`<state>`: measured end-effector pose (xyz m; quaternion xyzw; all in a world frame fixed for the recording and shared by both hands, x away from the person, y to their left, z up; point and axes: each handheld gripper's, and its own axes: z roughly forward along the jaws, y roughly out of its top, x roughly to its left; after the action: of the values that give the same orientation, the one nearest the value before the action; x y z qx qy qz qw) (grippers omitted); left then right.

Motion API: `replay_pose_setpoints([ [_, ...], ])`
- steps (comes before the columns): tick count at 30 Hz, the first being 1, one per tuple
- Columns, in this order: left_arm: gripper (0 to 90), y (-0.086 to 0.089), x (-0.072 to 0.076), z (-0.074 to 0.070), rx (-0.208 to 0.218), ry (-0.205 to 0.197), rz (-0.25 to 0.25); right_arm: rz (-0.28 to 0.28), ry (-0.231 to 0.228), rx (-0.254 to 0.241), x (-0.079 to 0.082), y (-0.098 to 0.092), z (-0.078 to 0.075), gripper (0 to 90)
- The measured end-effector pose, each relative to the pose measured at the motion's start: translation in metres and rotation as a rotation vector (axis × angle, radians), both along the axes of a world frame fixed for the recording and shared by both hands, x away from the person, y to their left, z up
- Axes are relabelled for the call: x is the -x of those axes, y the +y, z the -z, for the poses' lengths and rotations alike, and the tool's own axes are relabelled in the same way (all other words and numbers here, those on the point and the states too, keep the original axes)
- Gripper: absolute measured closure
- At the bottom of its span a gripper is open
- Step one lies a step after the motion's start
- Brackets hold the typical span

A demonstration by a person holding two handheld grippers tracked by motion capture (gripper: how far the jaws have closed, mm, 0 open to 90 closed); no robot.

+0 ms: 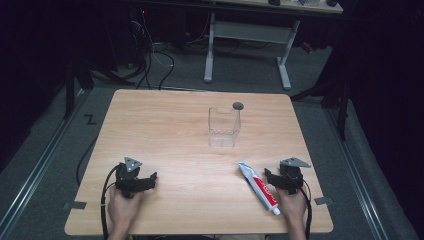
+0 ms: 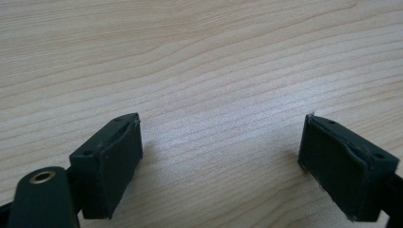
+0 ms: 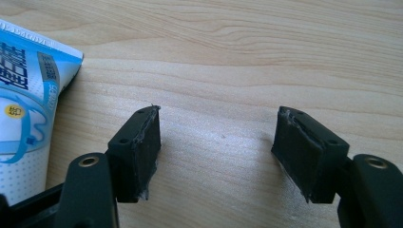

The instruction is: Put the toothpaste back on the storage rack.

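A toothpaste tube [image 1: 258,187], white and blue with a red band, lies flat on the wooden table [image 1: 170,130] near the front right, its cap toward the front edge. My right gripper [image 1: 286,178] rests just right of the tube, open, with bare wood between its jaws [image 3: 218,152]; the tube's blue and white flat end [image 3: 28,109] lies left of them. My left gripper [image 1: 137,181] rests at the front left, open over bare wood [image 2: 221,161]. A clear plastic box [image 1: 223,127] stands upright past the table's middle.
A small dark round disc [image 1: 238,105] lies just behind the clear box. Past the table's far edge stands a white-legged desk [image 1: 247,35] with cables on the floor. Rails run along both sides of the table.
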<state>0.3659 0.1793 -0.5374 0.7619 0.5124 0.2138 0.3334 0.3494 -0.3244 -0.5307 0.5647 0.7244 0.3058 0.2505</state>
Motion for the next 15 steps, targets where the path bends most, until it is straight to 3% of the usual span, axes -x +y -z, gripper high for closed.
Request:
replay_pose_setpoints([
  [15, 14.8, 0.0000, -0.0001, 0.0000, 0.001, 0.000, 0.000, 0.001, 0.000, -0.009, -0.0003, -0.0008, -0.0001, 32.8],
])
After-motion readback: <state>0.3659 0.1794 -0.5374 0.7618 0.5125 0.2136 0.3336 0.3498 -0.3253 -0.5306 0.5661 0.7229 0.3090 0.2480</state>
